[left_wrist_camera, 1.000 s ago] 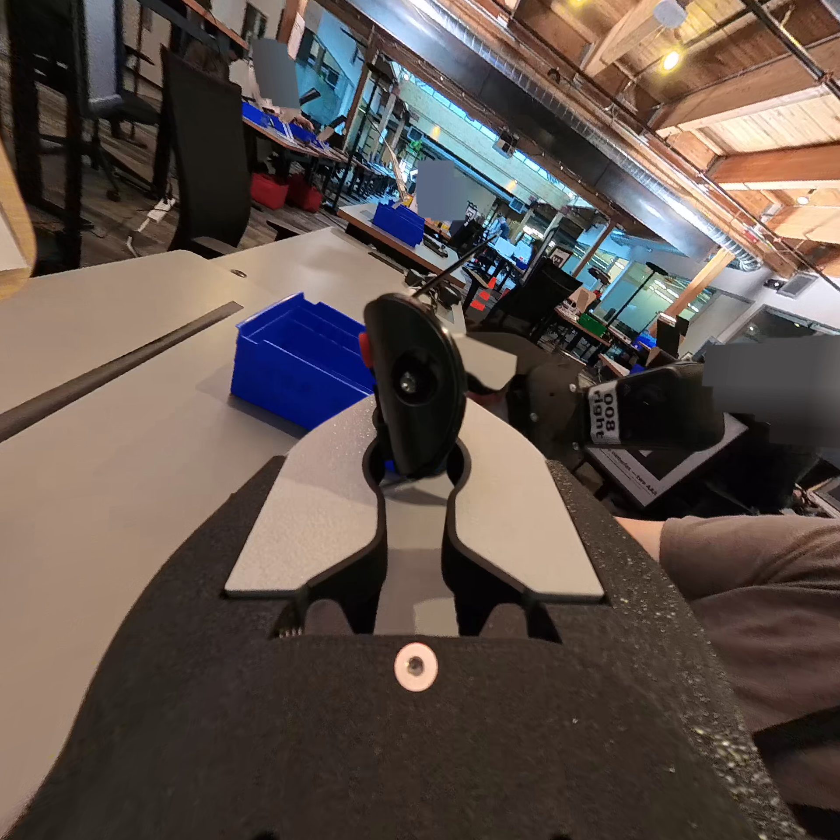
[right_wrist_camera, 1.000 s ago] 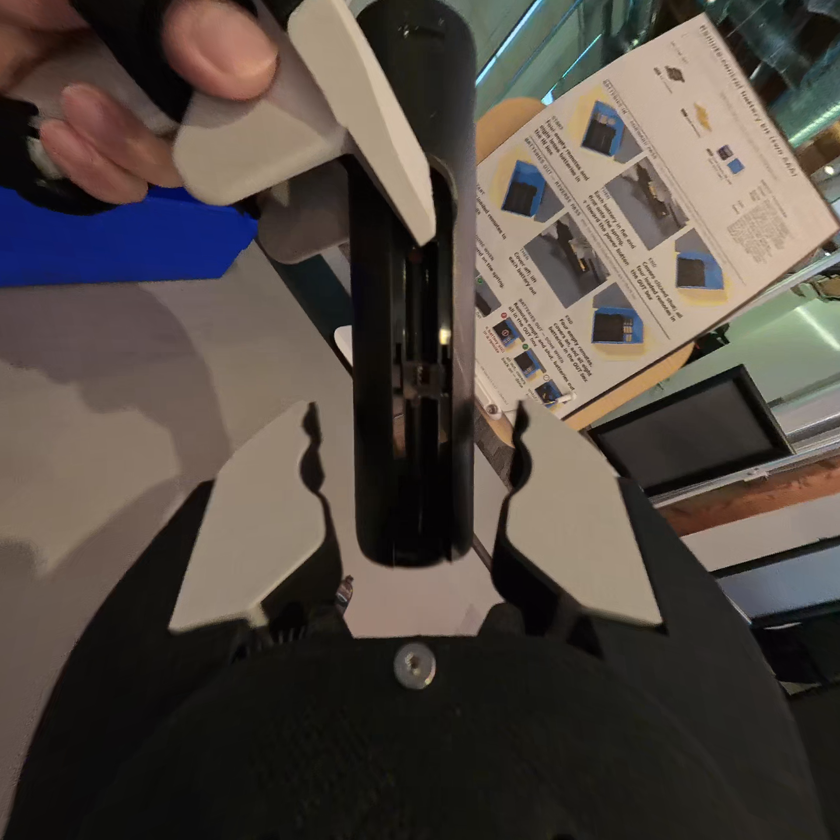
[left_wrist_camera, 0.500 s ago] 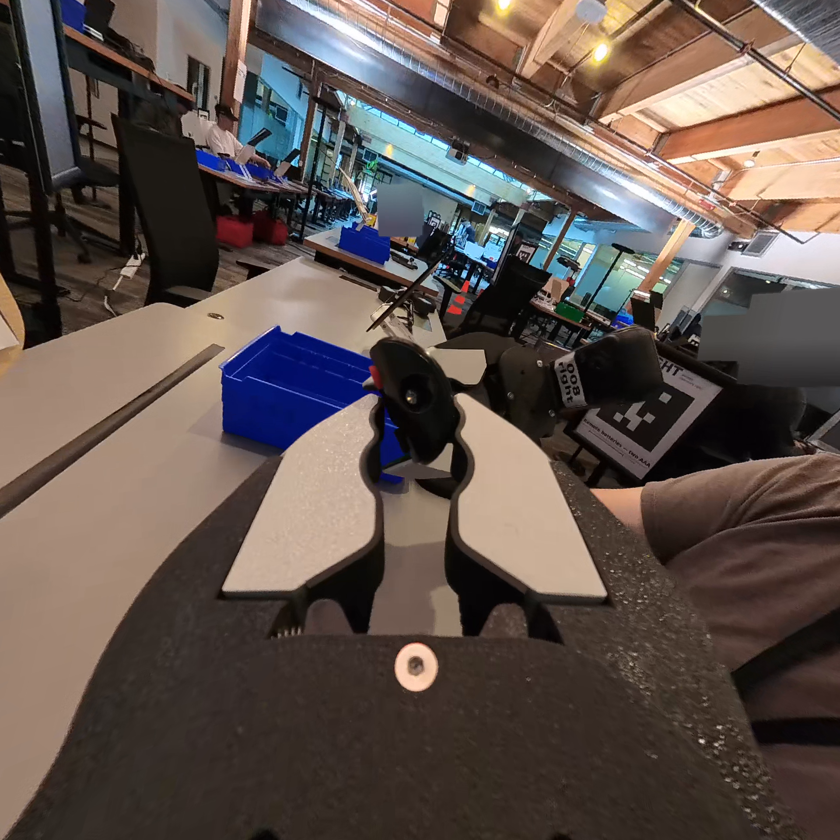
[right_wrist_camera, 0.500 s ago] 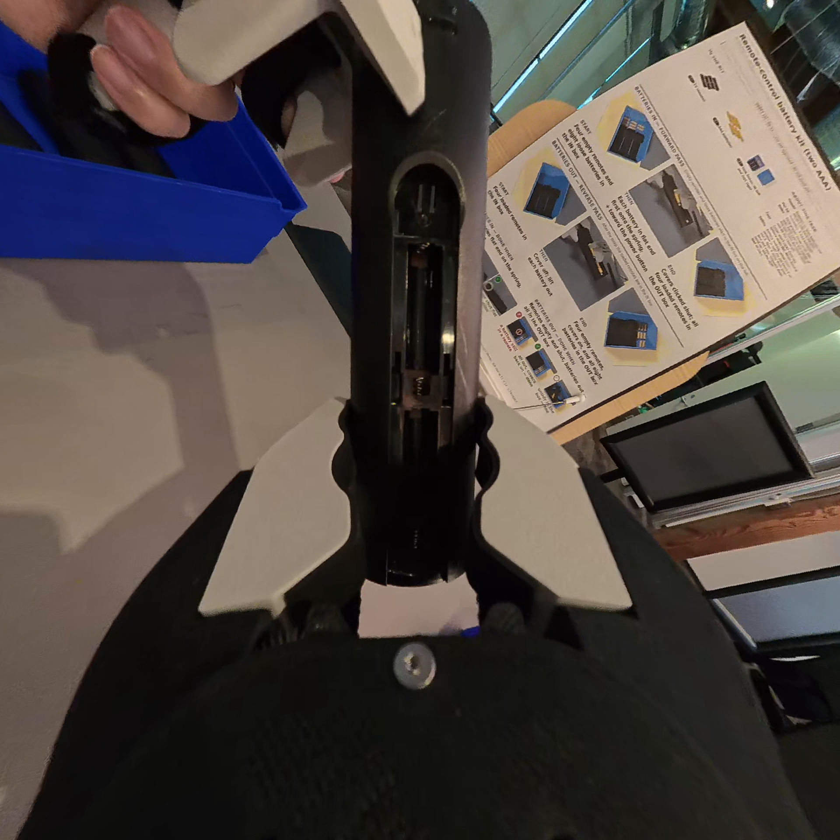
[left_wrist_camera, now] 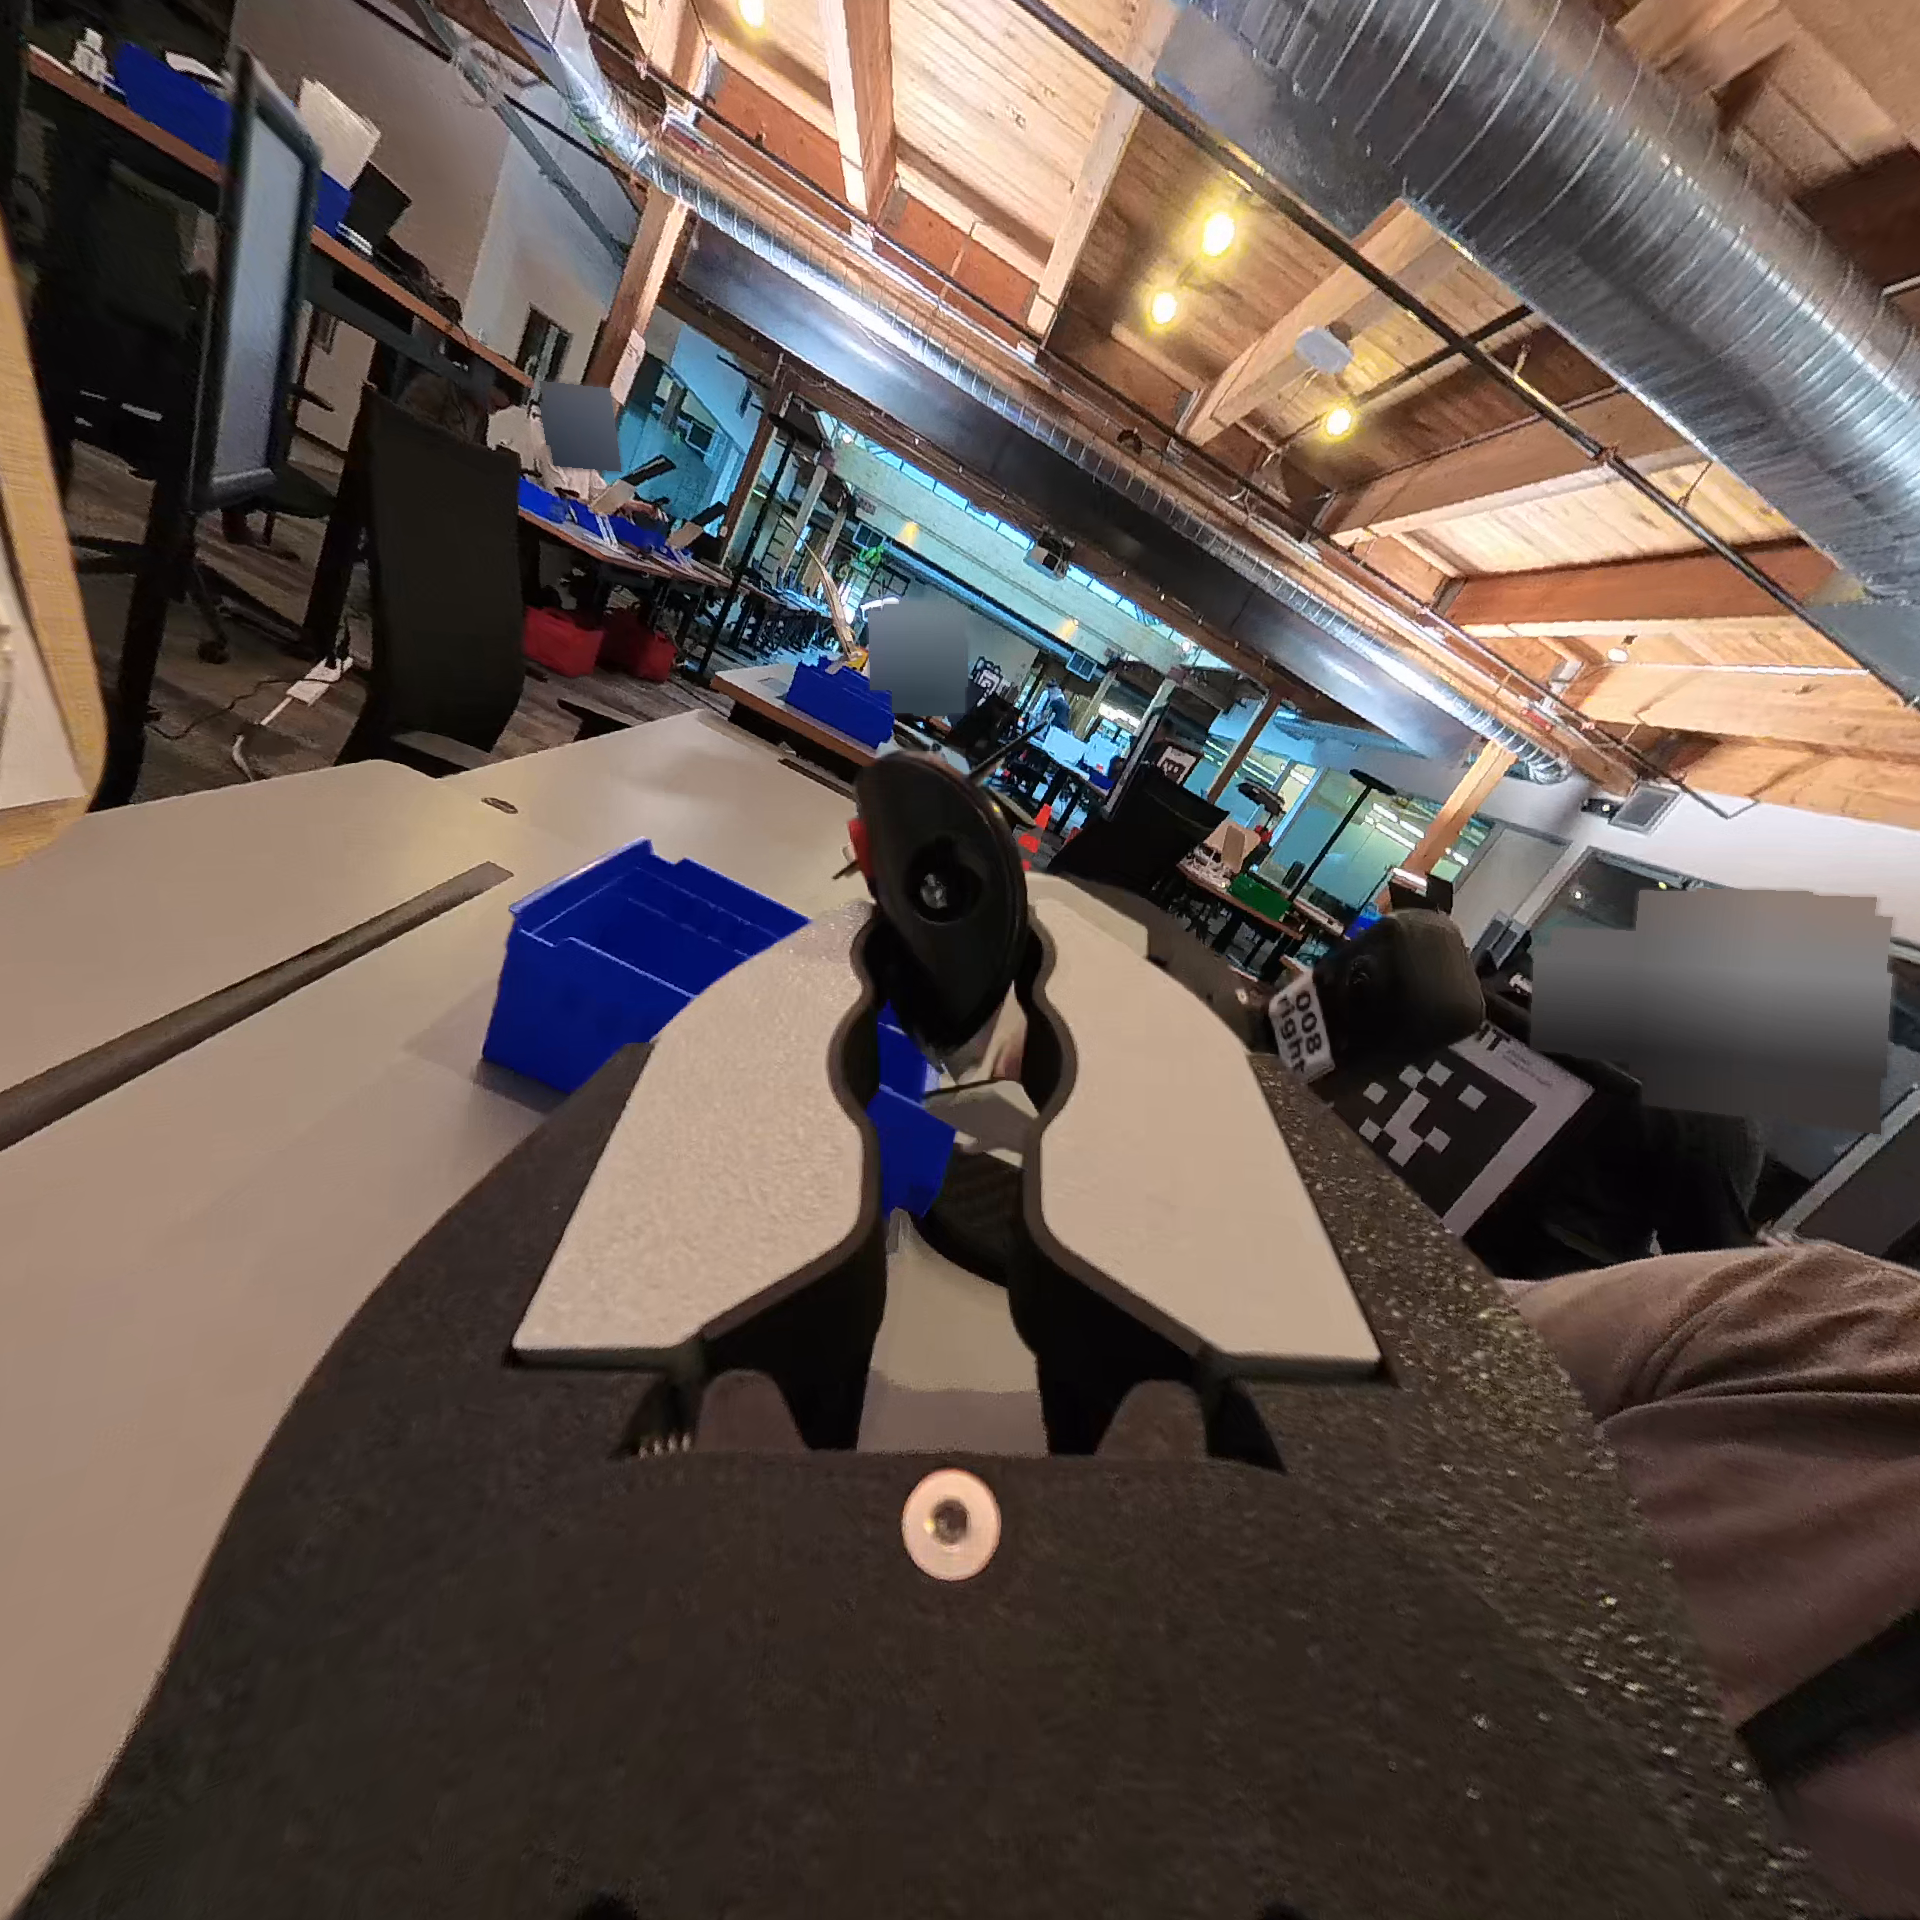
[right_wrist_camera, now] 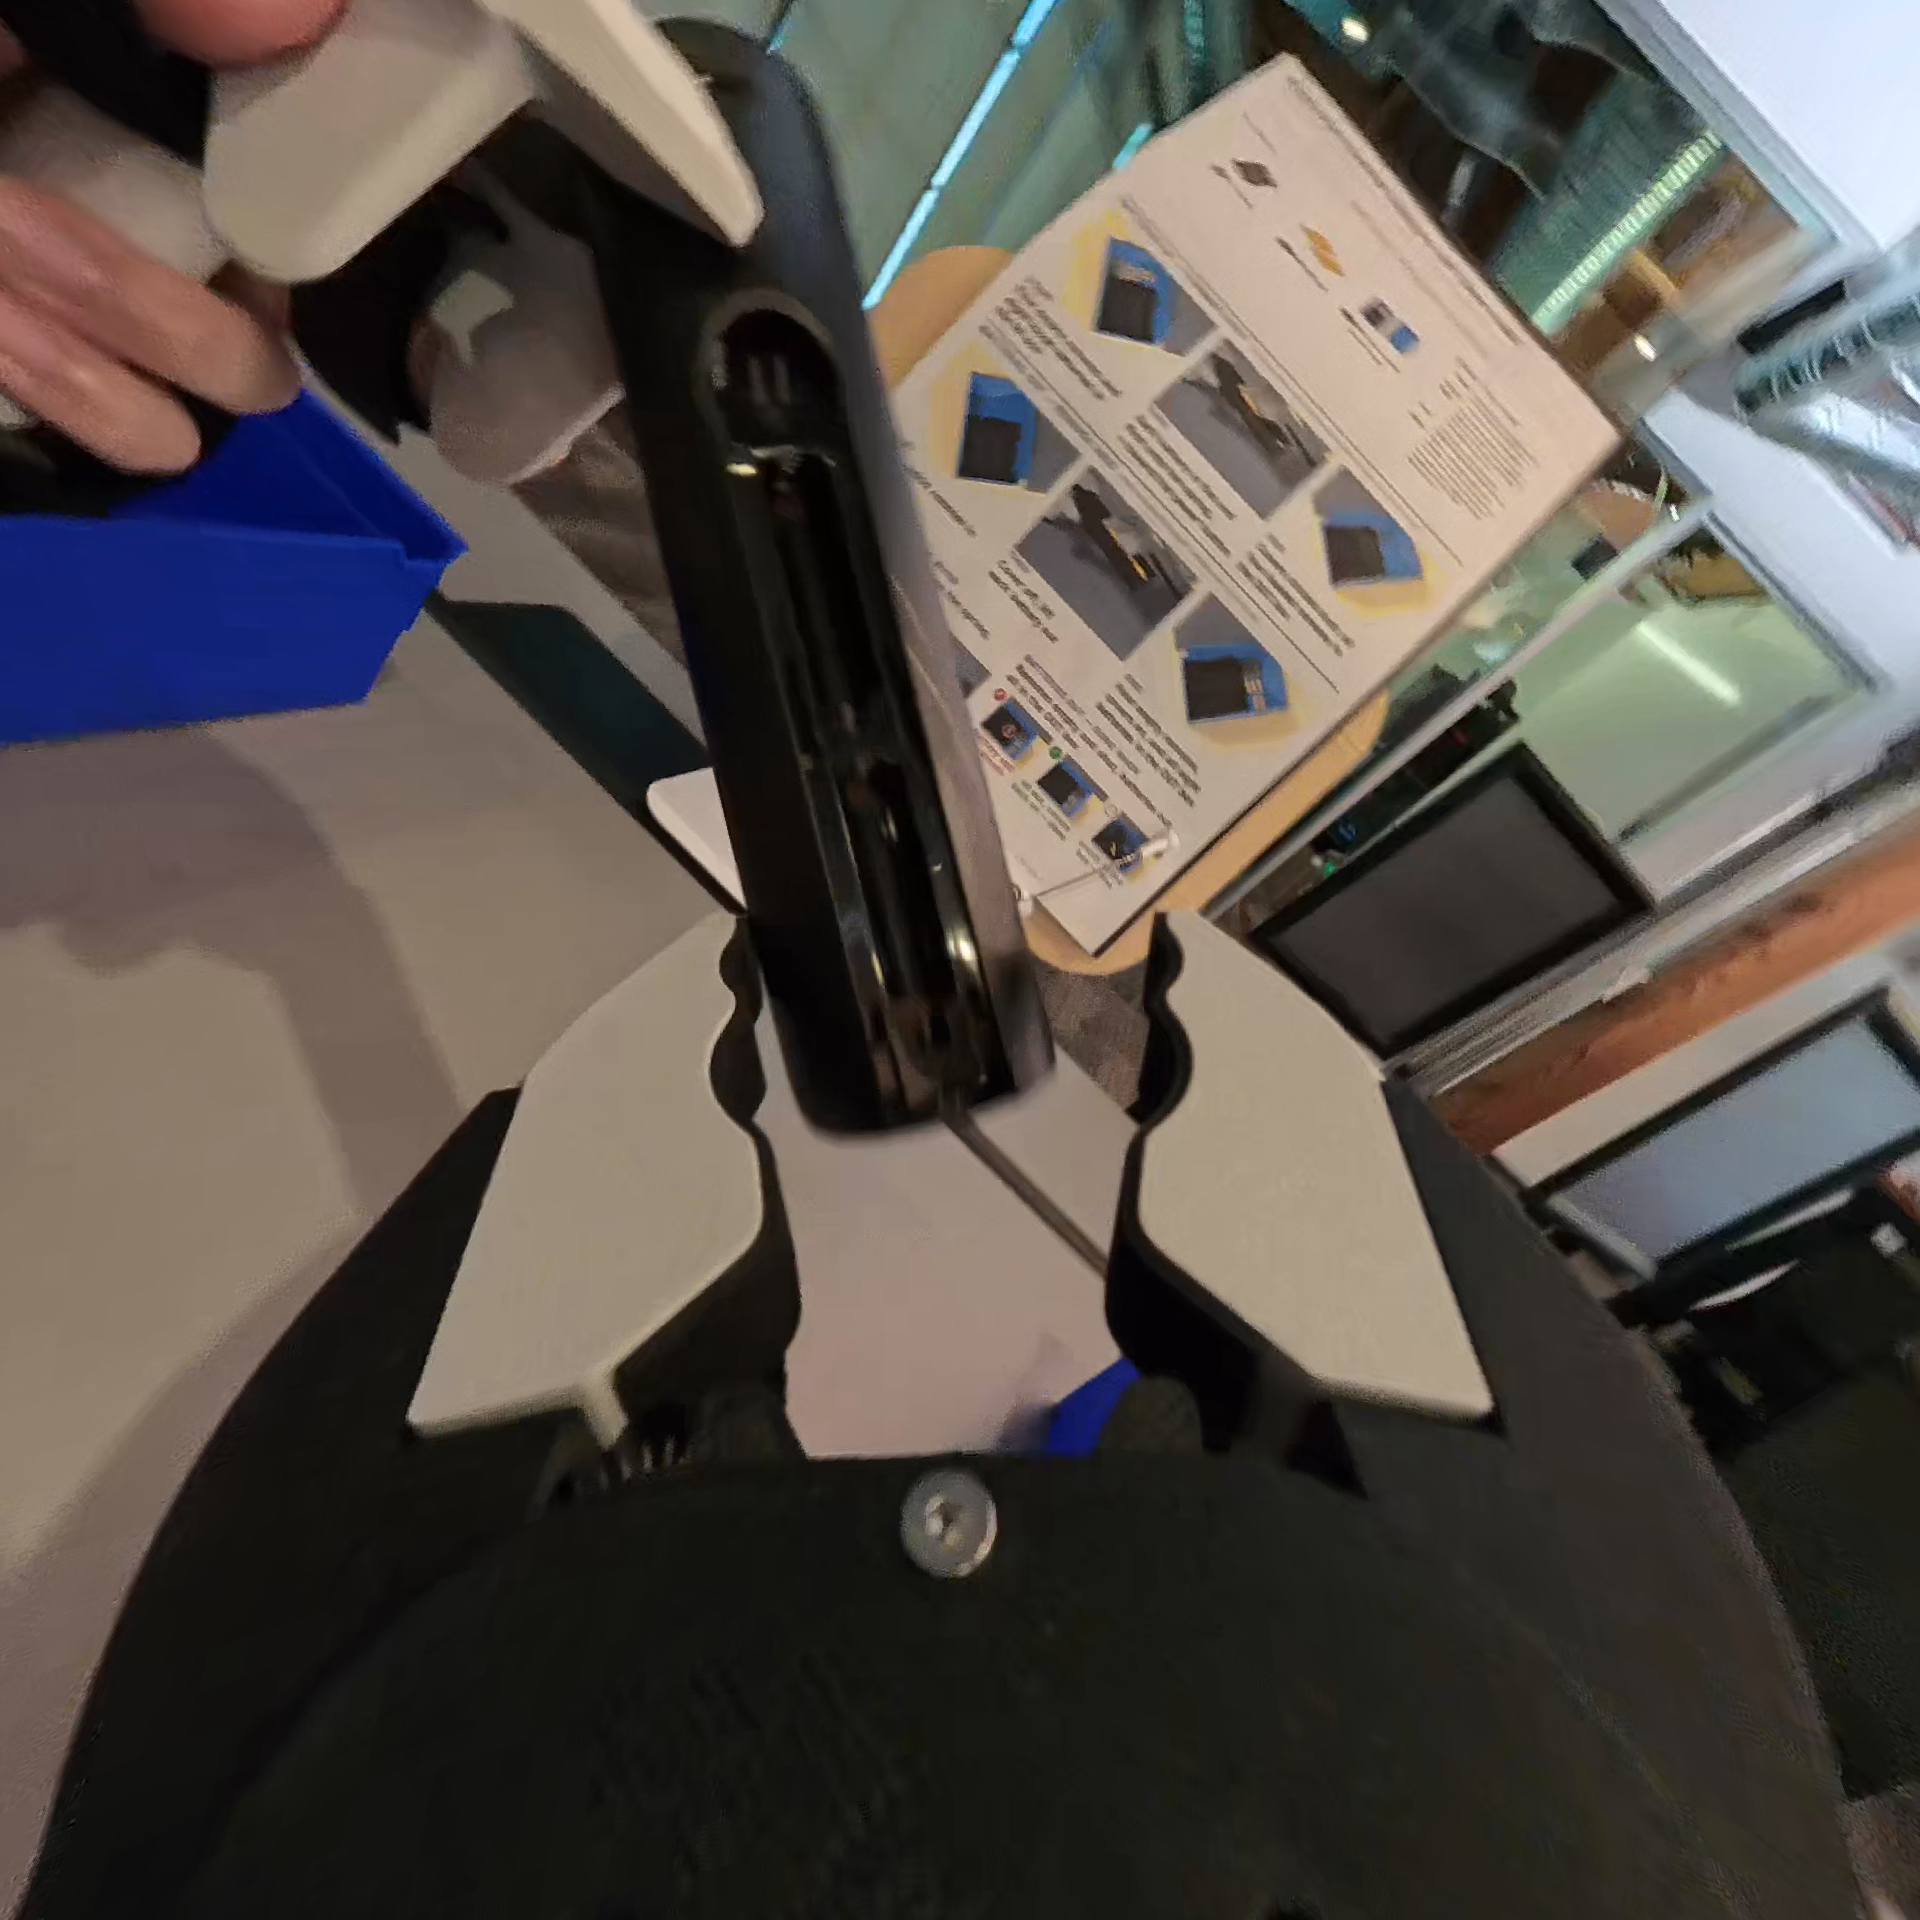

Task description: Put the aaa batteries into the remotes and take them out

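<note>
The left gripper is clamped on one end of a black remote. In the left wrist view that end stands up between the two grey fingers, seen end-on, with a small red button on its left edge. The remote is held in the air above a grey counter.

In the right wrist view the same remote runs lengthwise from the top of the frame down toward the camera. Its battery bay faces the camera with the cover off; contact springs and a centre divider are visible inside. The view is blurred, so whether a battery sits in the bay cannot be told.

The right gripper has its jaws apart. The lower end of the remote lies between them, touching or almost touching the left finger and clear of the other finger.

At the top left of the right wrist view, the left gripper holds the far end of the remote, and a person's hand grasps that gripper.

A blue bin stands on the counter just beyond the remote. Its inside is only partly in view. A printed instruction sheet on a wooden board stands tilted past the counter edge, with dark screens beside it.
</note>
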Demonstrator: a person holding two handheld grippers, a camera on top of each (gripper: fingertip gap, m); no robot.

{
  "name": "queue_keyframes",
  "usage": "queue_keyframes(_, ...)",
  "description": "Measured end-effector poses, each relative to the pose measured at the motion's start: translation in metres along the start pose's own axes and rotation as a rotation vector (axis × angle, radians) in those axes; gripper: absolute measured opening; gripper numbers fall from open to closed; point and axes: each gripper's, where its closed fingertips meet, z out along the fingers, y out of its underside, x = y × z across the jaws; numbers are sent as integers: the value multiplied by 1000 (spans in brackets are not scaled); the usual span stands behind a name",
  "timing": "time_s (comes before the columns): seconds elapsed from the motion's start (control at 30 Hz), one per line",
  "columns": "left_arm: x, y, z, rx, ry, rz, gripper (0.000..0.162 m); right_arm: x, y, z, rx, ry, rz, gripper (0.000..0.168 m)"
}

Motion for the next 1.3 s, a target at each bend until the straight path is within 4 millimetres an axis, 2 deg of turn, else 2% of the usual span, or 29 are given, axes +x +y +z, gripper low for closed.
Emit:
queue_keyframes(0.07,-6,-5,-9,23,-22,-4,23,1,17,-17,19,26,147,72)
queue_keyframes(0.1,-10,-8,-13,37,-36,-8,23,0,32,-22,3,20,225,71)
queue_keyframes(0.2,-14,-14,-23,65,-46,-17,23,-21,103,-21,-206,-92,413,57)
queue_keyframes(0.27,-14,-15,-26,66,-48,-12,23,-47,154,-20,-447,-221,502,49)
queue_keyframes(0.3,-14,-15,-27,63,-50,-5,23,-59,172,-22,-537,-270,542,43)
queue_keyframes(0.43,-12,-14,-25,54,-53,10,23,-71,202,-15,-641,-240,592,40)
queue_keyframes(0.6,-12,-11,-23,36,-57,13,23,-84,236,-12,-820,-253,554,42)
queue_keyframes(0.67,-13,-10,-22,28,-66,19,23,-90,234,-14,-823,-296,601,24)
queue_keyframes(0.83,-16,-7,-20,19,-69,15,22,-85,235,-23,-816,-311,566,22)
queue_keyframes(0.93,-19,-7,-21,22,-79,3,22,-69,223,-29,-753,-255,546,21)
queue_keyframes(1.0,-21,-8,-23,26,-91,1,23,-46,206,-33,-688,-190,534,21)
queue_keyframes(1.07,-24,-9,-25,35,-99,-9,22,-17,178,-39,-595,-120,526,21)
queue_keyframes(1.17,-26,-8,-24,38,-102,-22,23,13,112,-47,-393,-118,467,21)
queue_keyframes(1.23,-28,-5,-21,29,-103,-26,23,11,59,-48,-258,-197,380,21)
queue_keyframes(1.3,-29,-2,-17,16,-108,-27,23,-1,28,-44,-236,-262,280,21)
